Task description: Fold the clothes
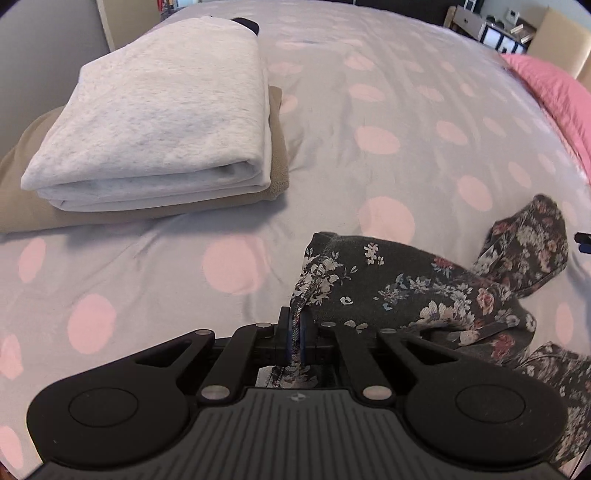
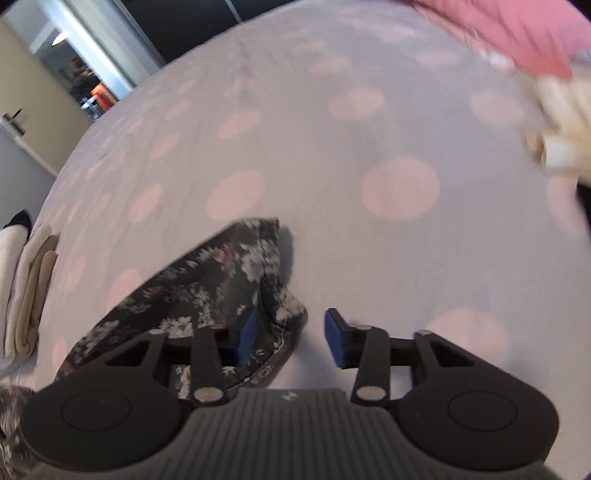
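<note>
My left gripper clenches the floral garment's hem; my right gripper, released, should pinch the near corner squarely before lifting.

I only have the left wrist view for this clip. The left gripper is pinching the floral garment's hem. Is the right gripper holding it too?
Observer: No. The right gripper is open, jaws wide apart, with an edge of the floral garment lying between them.
Operator: Is either finger touching the cloth?
Observer: The fabric lies against its left blue pad; the other pad stands clear over the bedspread.
Operator: Anything else on that side?
Observer: A blurred pale object sits at the right edge, below the pink fabric; too blurred to identify.
</note>
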A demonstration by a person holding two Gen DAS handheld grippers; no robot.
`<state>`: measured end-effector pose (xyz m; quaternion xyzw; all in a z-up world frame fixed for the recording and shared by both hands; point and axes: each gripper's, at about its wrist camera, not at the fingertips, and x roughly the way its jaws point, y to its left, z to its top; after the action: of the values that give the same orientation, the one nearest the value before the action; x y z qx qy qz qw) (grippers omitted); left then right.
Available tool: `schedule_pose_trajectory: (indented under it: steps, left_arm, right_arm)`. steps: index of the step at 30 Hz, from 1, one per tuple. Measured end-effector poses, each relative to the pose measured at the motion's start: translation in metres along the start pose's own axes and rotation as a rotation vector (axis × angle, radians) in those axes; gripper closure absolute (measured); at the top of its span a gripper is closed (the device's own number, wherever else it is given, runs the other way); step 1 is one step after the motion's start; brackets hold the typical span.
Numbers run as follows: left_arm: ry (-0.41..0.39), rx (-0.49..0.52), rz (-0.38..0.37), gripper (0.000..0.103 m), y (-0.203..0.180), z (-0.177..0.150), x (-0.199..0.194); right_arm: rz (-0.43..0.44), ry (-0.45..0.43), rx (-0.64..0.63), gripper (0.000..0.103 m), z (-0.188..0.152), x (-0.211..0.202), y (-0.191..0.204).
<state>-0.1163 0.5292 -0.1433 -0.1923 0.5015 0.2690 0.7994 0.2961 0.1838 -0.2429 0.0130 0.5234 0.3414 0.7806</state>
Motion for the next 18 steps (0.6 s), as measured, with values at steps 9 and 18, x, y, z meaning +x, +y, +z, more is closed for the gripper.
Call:
schedule_pose_trajectory:
  steps: [9,18]
  left_arm:
    - [-0.01,-0.012,-0.01,0.101,0.0,0.001,0.008]
    - [-0.115,-0.065,0.023,0.102,0.016,0.013,-0.034]
  right_arm:
    - [0.046,-0.013,0.1,0.086,-0.005,0.025,-0.006]
    - [-0.023,-0.262,0.023,0.089,0.039,-0.083,-0.016]
